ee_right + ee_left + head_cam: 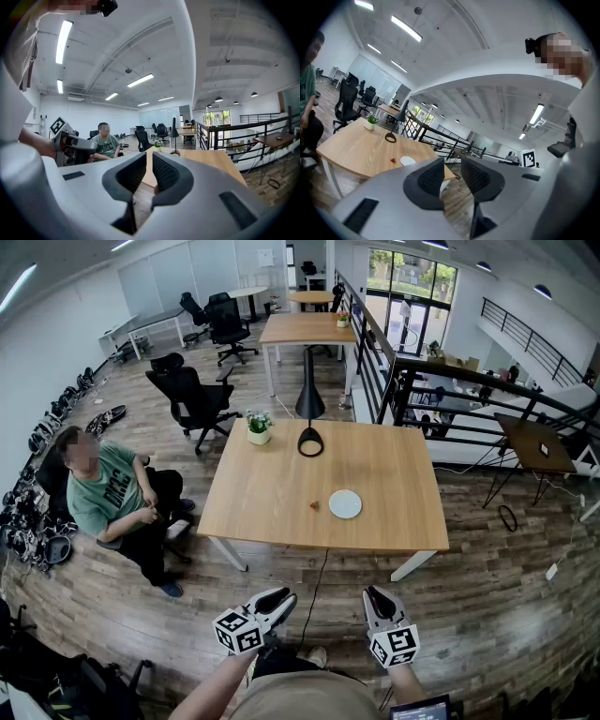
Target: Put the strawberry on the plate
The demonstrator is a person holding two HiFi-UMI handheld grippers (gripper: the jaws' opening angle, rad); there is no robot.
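No legible text anywhere, white print on seated person's green shirt too blurred to read

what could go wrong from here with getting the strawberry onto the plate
The strawberry is small and lies close beside the plate, so reaching for it might nudge the plate. The right gripper is shut and would probably push the strawberry away unless it is opened first.

Table: light wood
Lamp: black, table's far edge
Plant: potted, beside lamp
Person: seated left of table
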